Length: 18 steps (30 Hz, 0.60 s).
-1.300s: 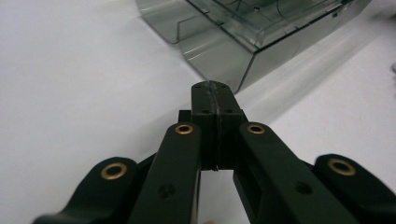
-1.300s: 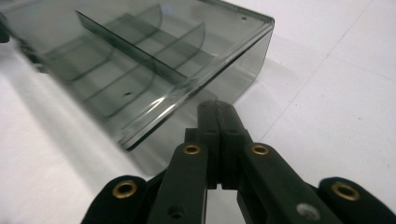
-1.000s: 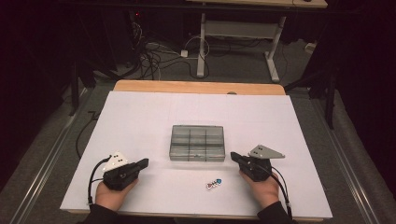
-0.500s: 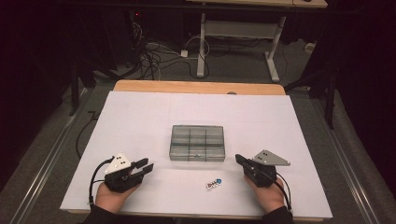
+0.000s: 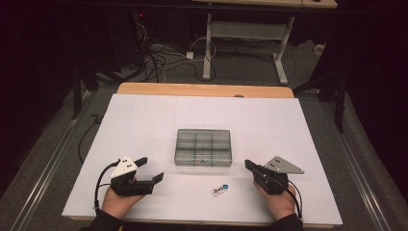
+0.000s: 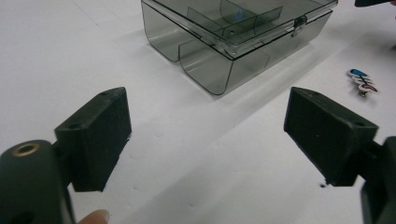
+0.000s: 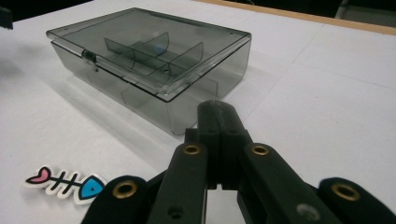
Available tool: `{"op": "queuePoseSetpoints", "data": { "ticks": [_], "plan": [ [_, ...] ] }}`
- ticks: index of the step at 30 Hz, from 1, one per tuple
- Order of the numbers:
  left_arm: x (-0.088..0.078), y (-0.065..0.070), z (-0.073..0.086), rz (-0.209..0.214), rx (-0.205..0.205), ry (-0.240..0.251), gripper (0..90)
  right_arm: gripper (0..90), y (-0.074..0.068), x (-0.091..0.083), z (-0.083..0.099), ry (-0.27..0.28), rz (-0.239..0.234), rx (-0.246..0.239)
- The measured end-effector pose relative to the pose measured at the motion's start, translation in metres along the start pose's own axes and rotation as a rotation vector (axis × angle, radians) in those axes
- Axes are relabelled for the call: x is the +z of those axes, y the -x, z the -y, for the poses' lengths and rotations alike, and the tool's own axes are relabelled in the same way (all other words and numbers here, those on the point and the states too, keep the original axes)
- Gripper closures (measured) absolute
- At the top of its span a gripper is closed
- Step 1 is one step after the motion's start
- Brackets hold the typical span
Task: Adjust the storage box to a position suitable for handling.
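A smoky clear plastic compartment box with its lid down lies at the middle of the white table. A small fishbone charm with a blue head and pink tail lies in front of it. My left gripper rests at the near left; its jaws have just been opening and stand open with nothing between them, pointed at the box. My right gripper sits at the near right, shut and empty, its joined tips just short of the box, the charm beside it.
A wooden strip edges the table's far side. Beyond it the dark floor holds cables and a metal desk frame. White surface lies bare on all sides of the box.
The left gripper's jaws have spread from shut to wide open. Both hands have stayed in place, and the box and charm have not moved.
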<state>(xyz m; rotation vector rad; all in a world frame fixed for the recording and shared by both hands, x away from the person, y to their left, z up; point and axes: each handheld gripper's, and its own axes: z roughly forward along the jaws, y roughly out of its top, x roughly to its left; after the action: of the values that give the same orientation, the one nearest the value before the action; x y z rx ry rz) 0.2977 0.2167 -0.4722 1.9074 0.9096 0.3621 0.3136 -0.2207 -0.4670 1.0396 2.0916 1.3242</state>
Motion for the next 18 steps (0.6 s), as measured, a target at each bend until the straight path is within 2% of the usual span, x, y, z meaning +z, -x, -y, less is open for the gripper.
{"op": "queuePoseSetpoints", "data": {
  "ticks": [3,7,12,14,16,18],
  "plan": [
    [0.0006,0.0021,-0.0019,-0.004,0.008,0.000,9.1,90.0,-0.0023,-0.0004,-0.0004,-0.001,-0.001,-0.022],
    [0.0033,0.0032,-0.0040,-0.006,0.002,-0.006,0.0,90.0,-0.0039,-0.0006,-0.0012,-0.002,-0.008,-0.027],
    [0.0050,0.0037,-0.0025,-0.006,0.005,-0.017,0.0,90.0,-0.0063,0.0011,-0.0009,-0.016,-0.024,-0.031],
    [0.0037,0.0033,-0.0021,-0.013,0.006,-0.014,0.0,90.0,-0.0065,0.0014,-0.0011,-0.018,-0.029,-0.019],
    [0.0025,0.0023,-0.0017,-0.022,-0.001,-0.005,0.0,90.0,-0.0065,0.0020,-0.0020,-0.027,-0.035,0.013],
    [0.0019,0.0012,-0.0015,-0.028,-0.003,-0.004,0.0,90.0,-0.0066,0.0020,-0.0019,-0.025,-0.031,0.007]
  ]
}}
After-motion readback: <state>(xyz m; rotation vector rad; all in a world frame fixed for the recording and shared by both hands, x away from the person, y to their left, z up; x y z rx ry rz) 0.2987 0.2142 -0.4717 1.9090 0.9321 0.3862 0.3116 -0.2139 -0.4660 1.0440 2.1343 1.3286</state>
